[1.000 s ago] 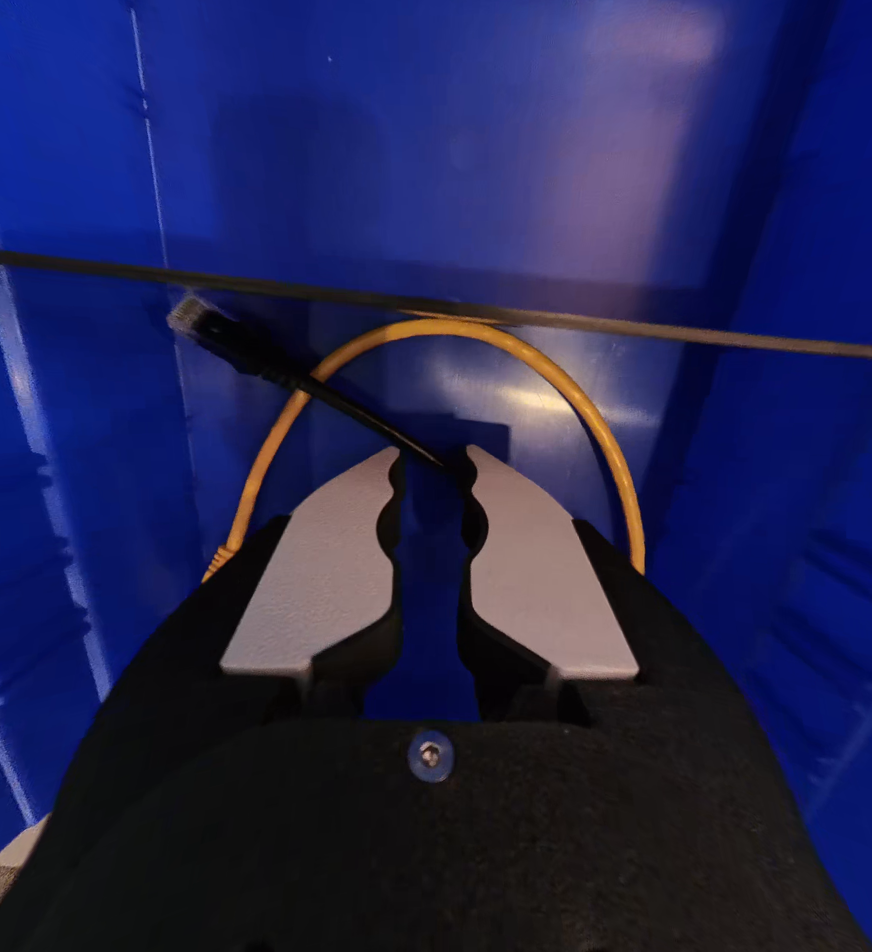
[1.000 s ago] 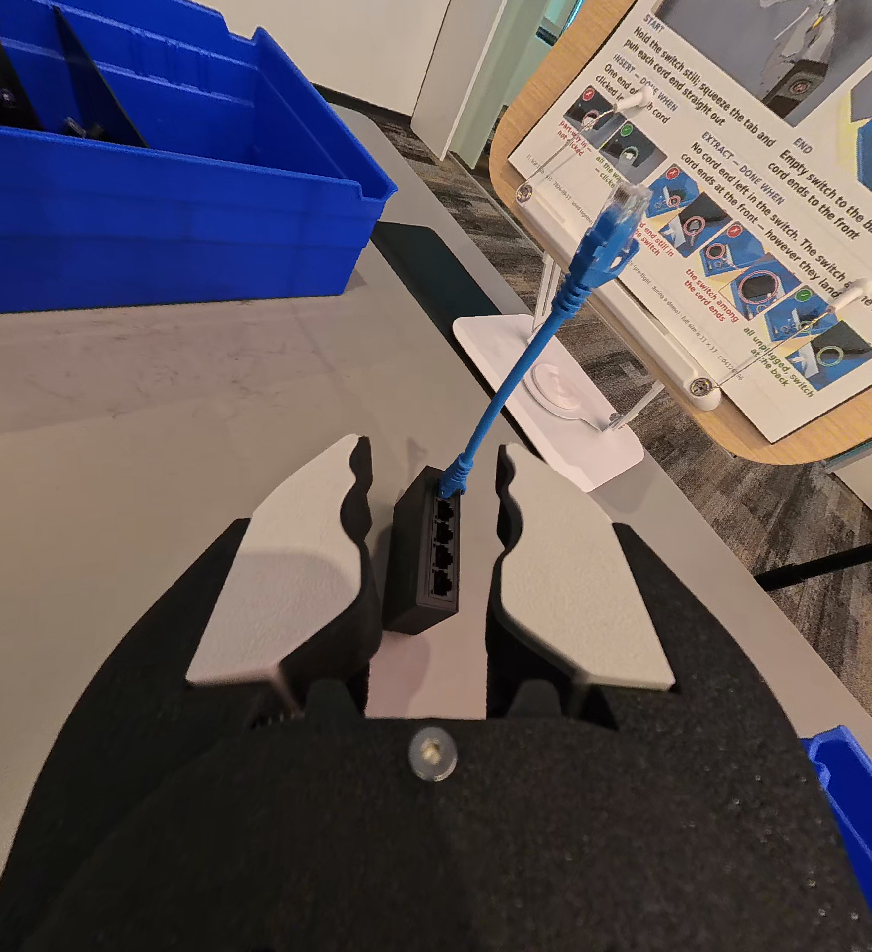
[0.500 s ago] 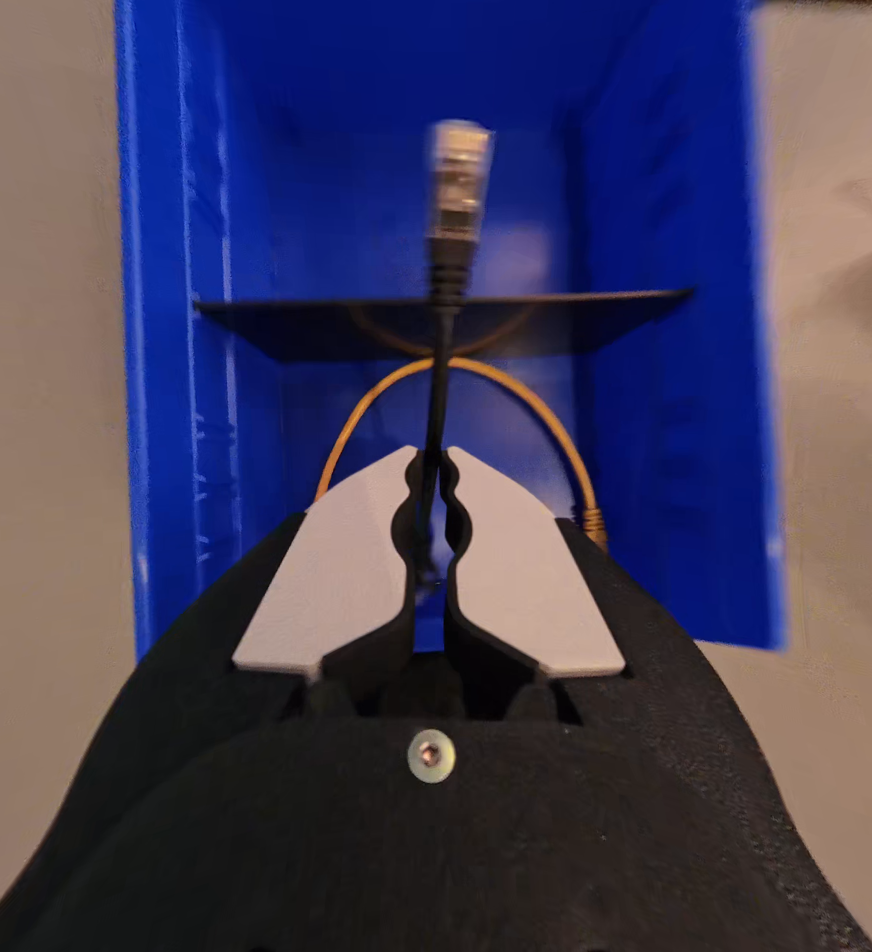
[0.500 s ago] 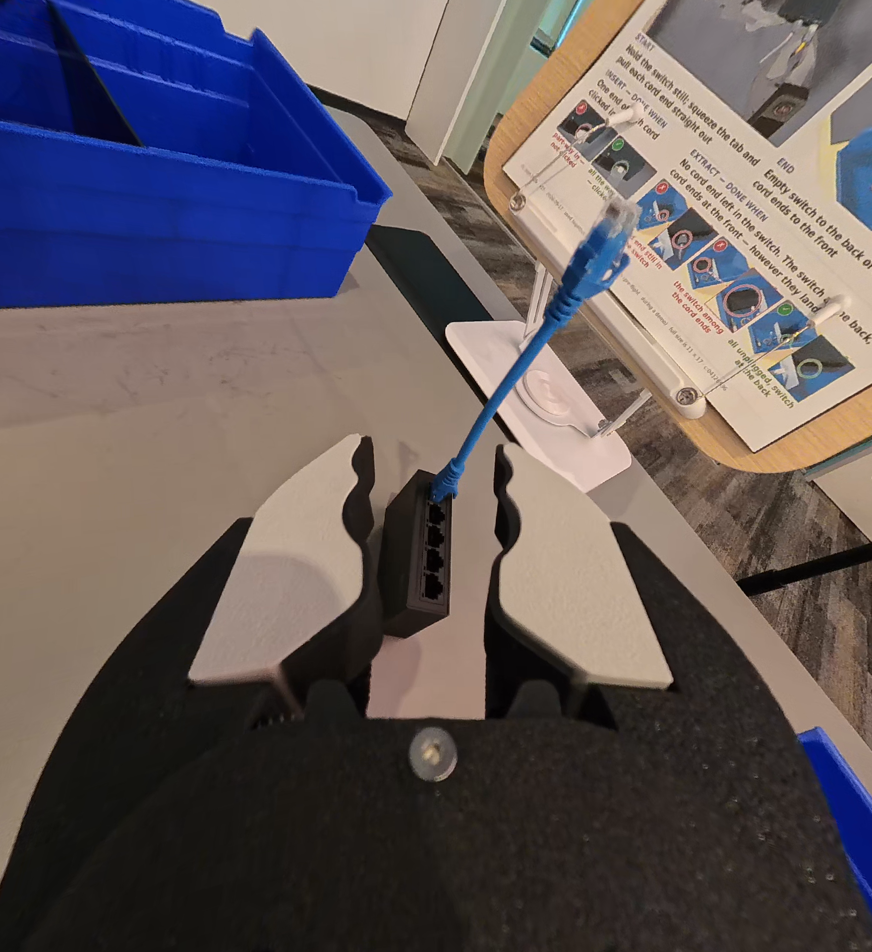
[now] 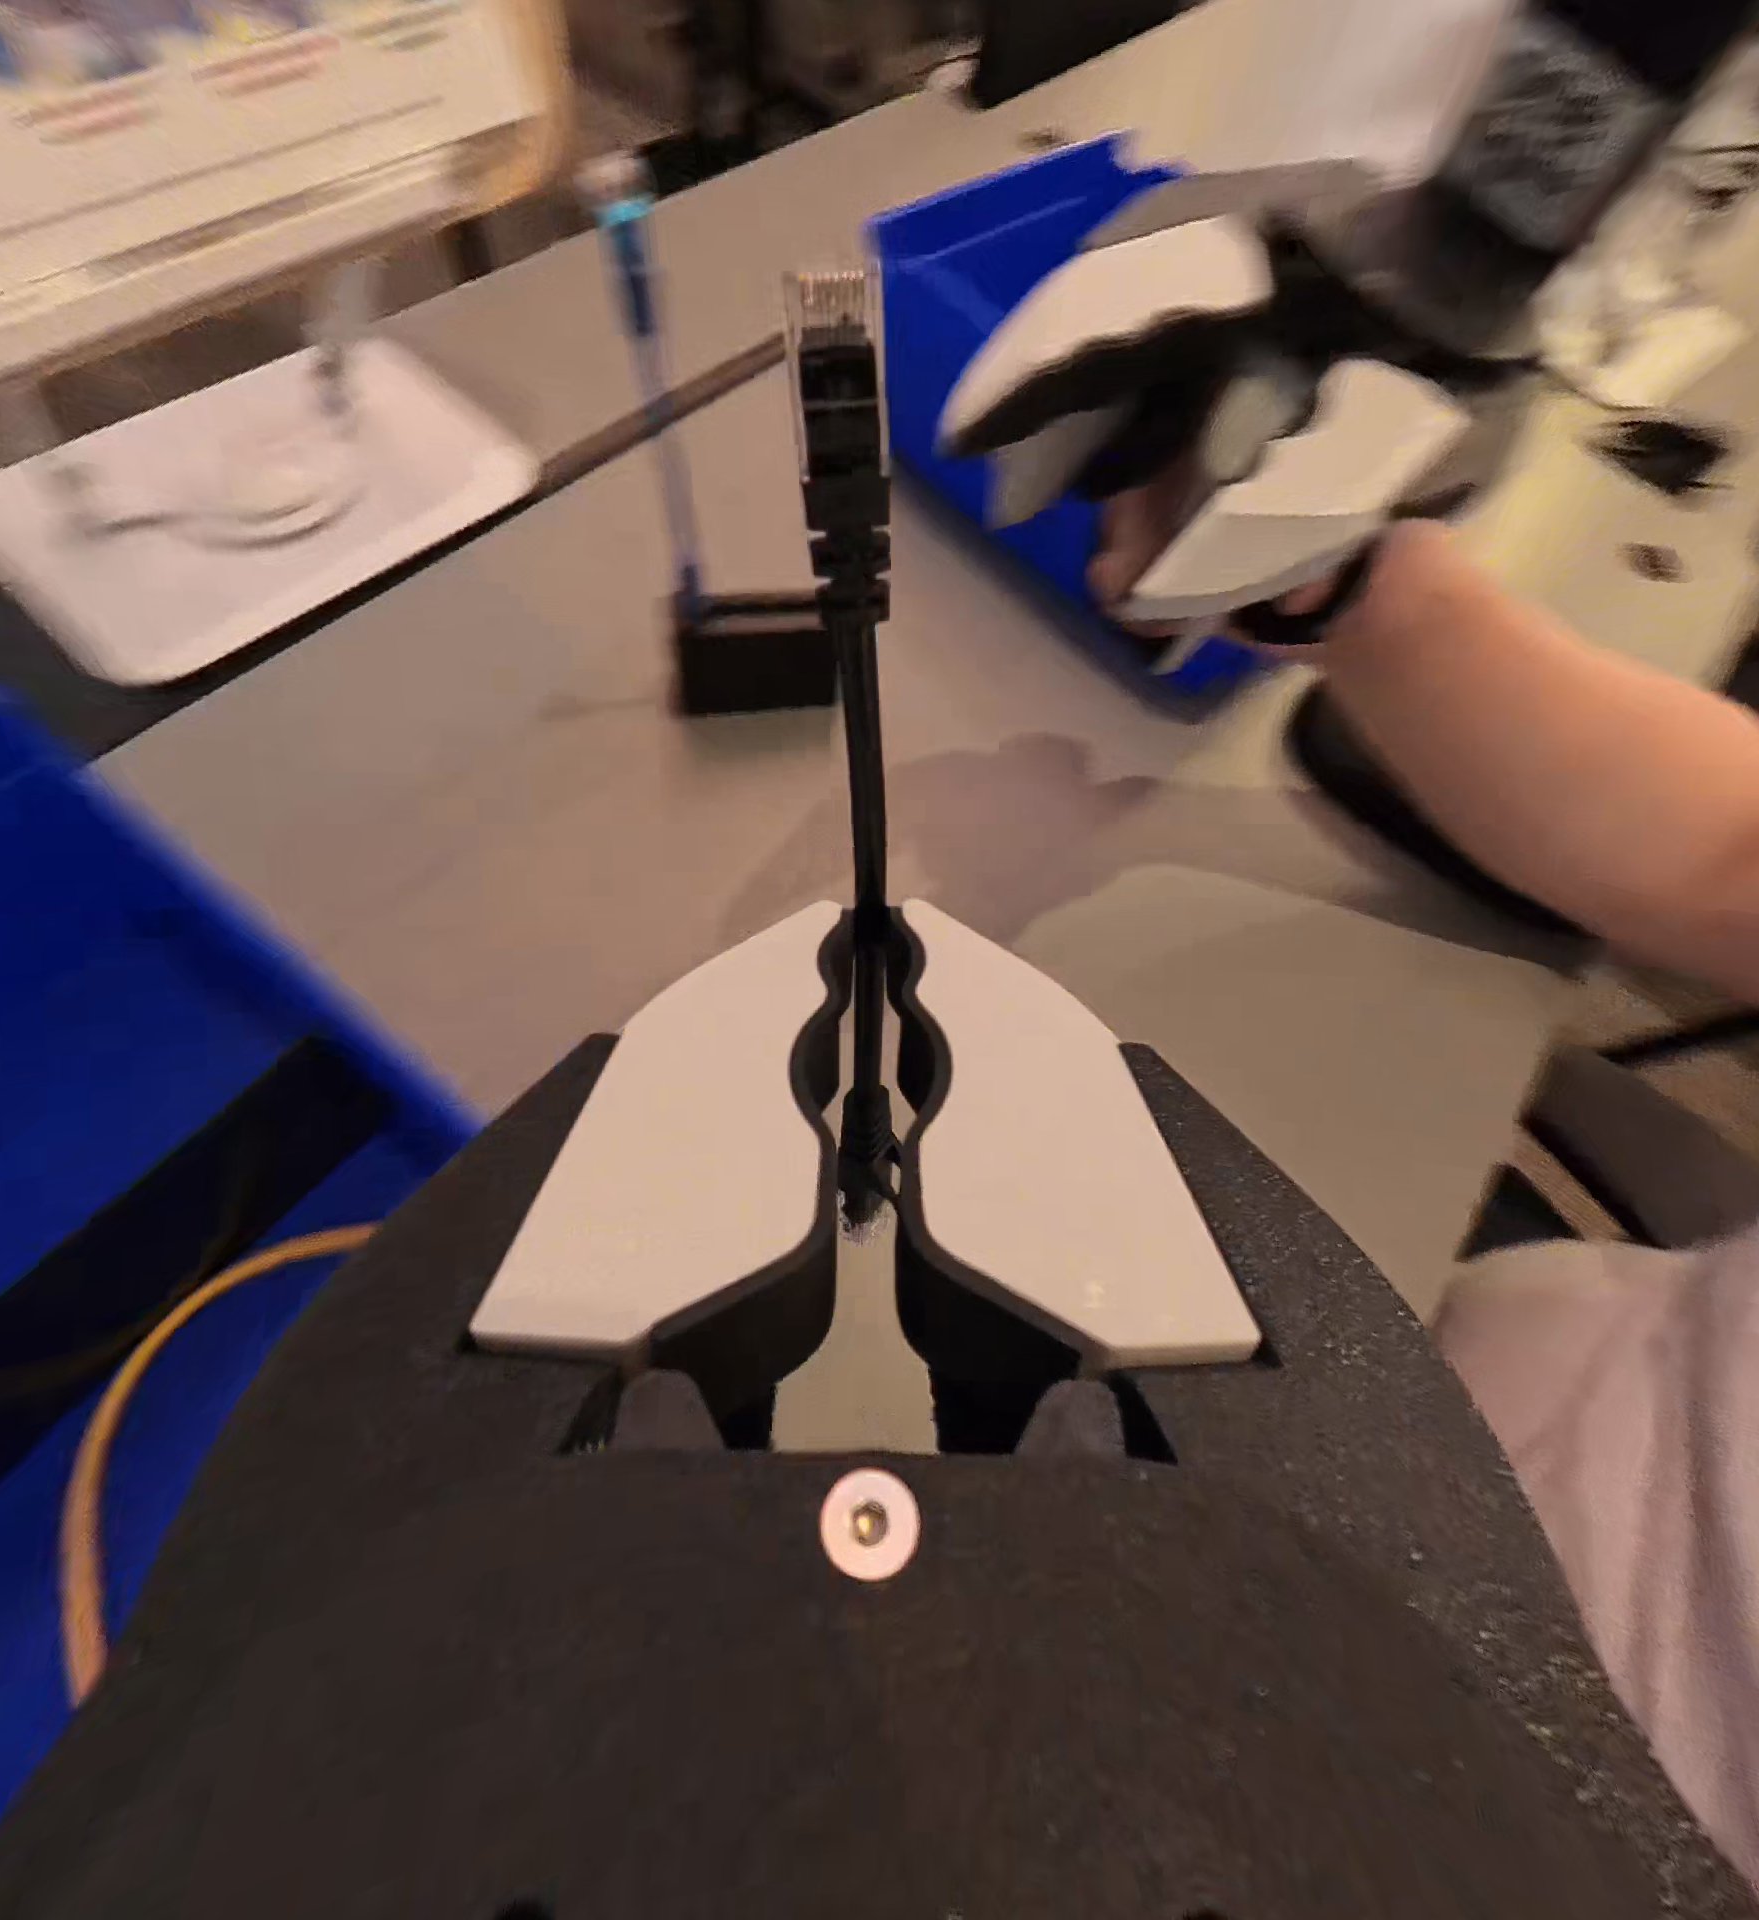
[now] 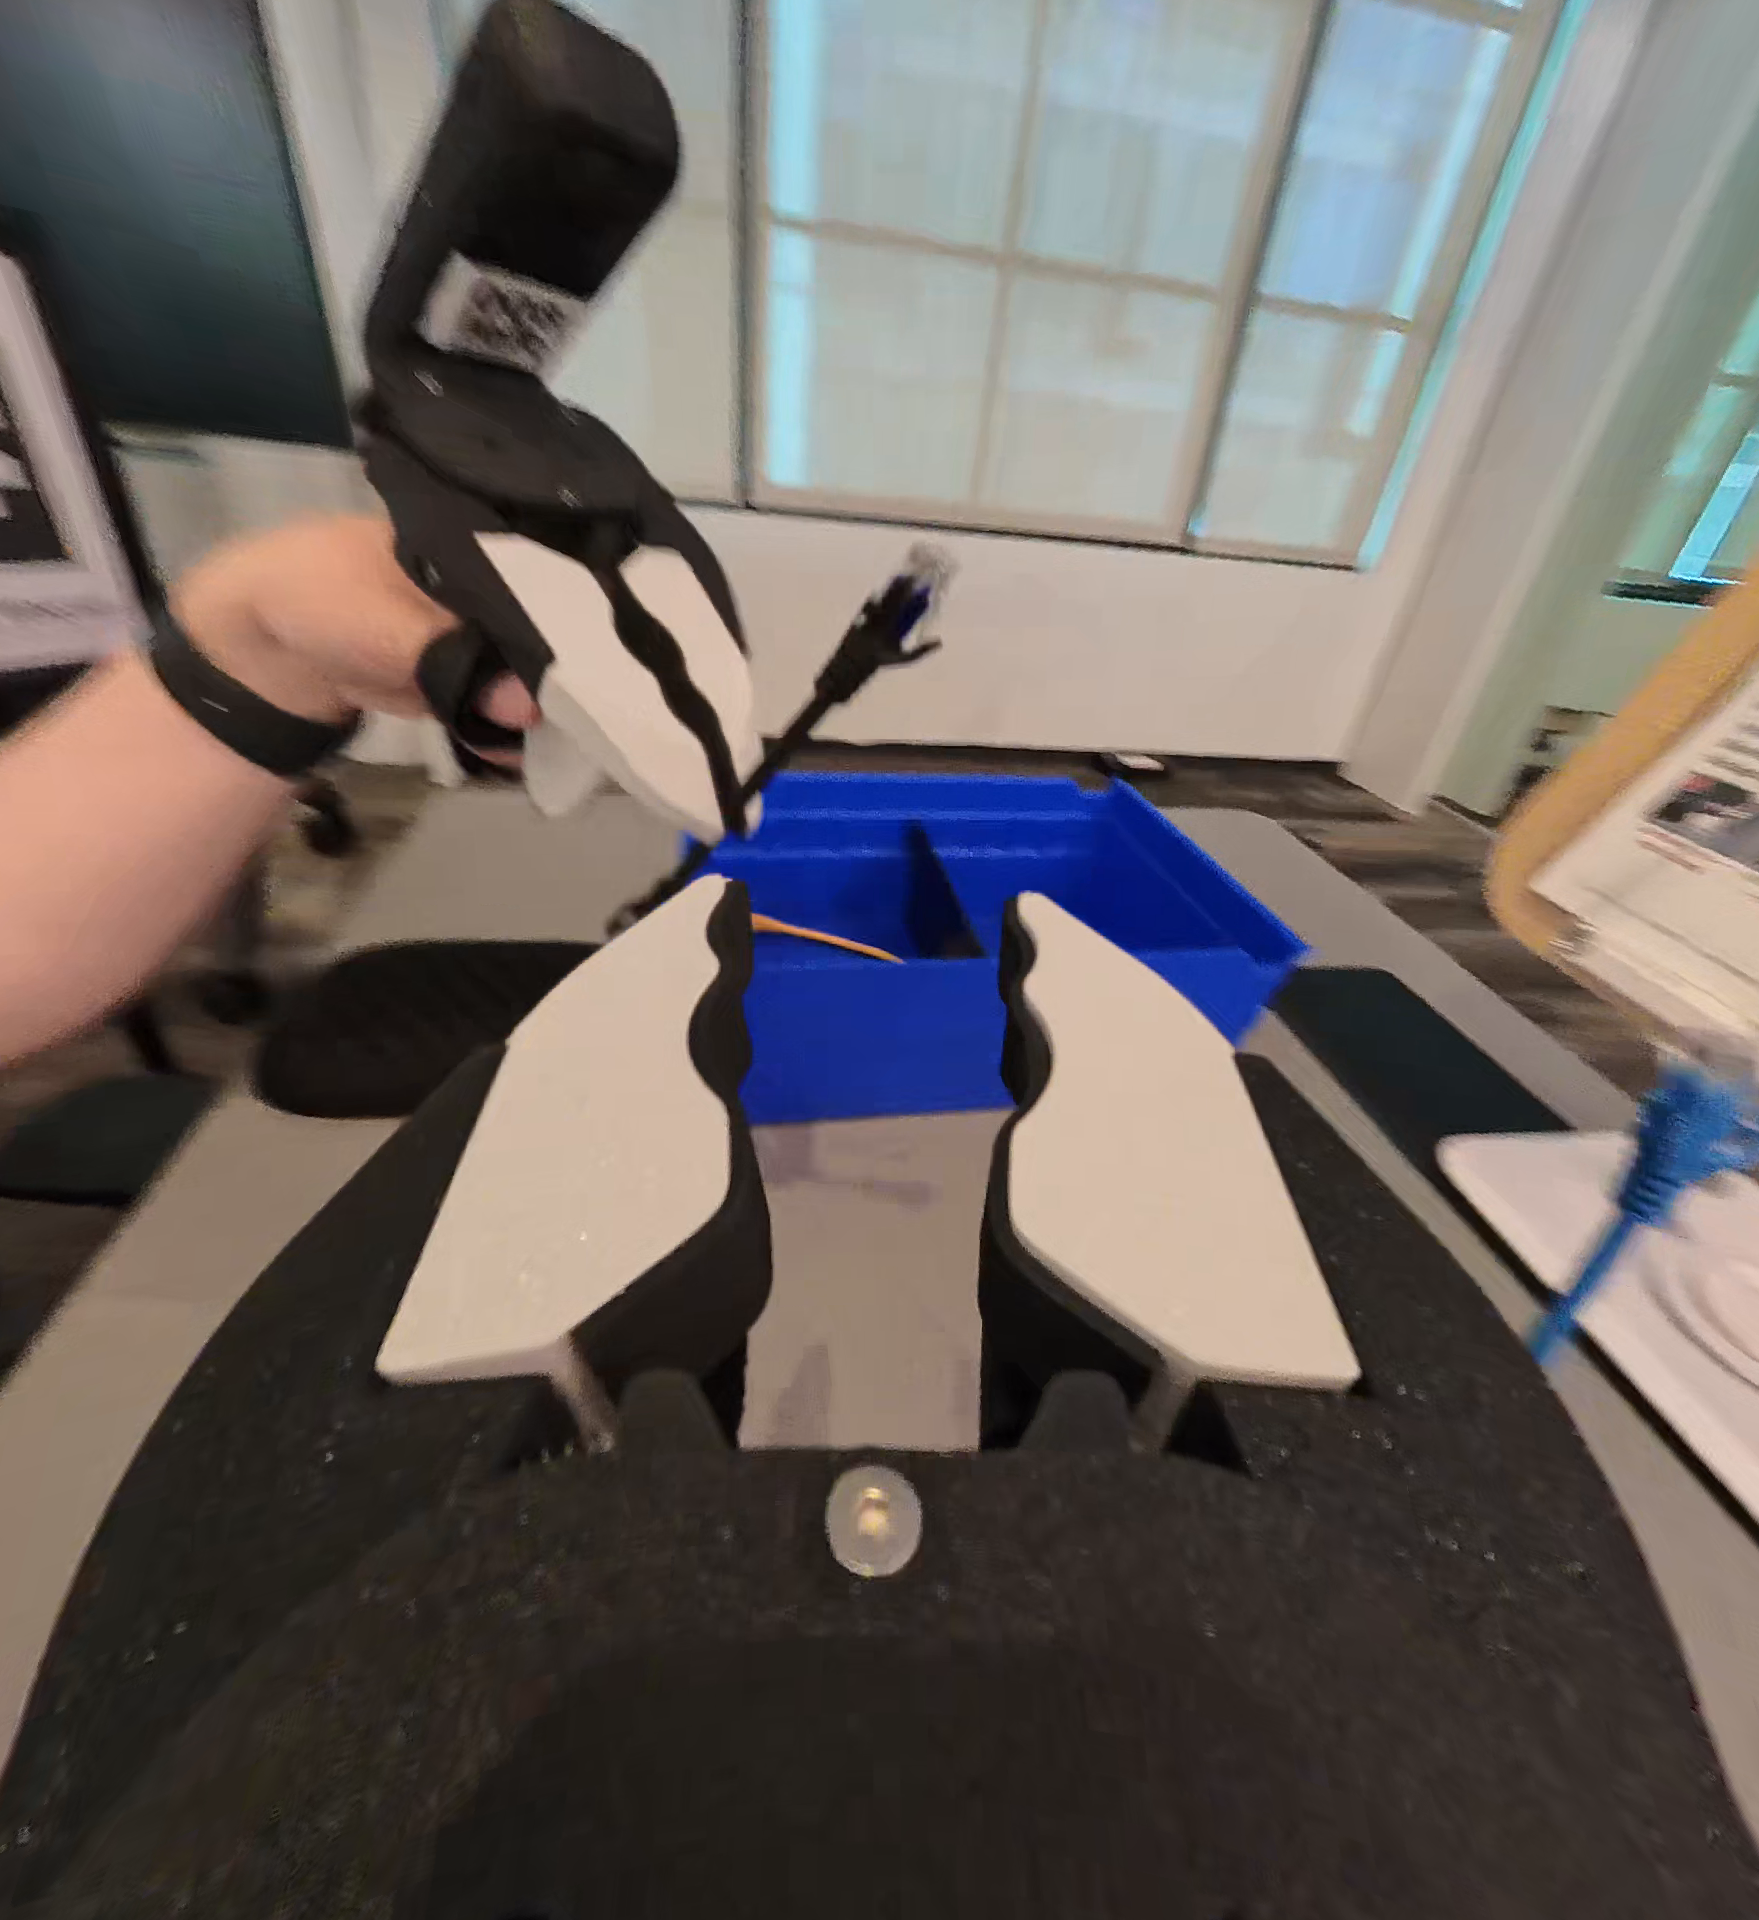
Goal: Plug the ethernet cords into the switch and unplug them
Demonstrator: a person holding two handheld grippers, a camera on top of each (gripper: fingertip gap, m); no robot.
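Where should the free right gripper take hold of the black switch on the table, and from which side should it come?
Probably its two long sides, coming from above. The switch lies flat on the table, and the blue cord stands up from one end, so the right gripper should close on the other end, clear of the cord.

Plastic, foam and a matt tabletop

We see smooth glossy blue plastic bins (image 6: 1145, 894), grainy matt black foam on the right gripper (image 6: 870, 935) (pale, faintly speckled finger plates (image 6: 1155, 1174)), a clear plastic plug on the black cord (image 5: 833, 312), and the smooth matt grey table (image 5: 501, 790).
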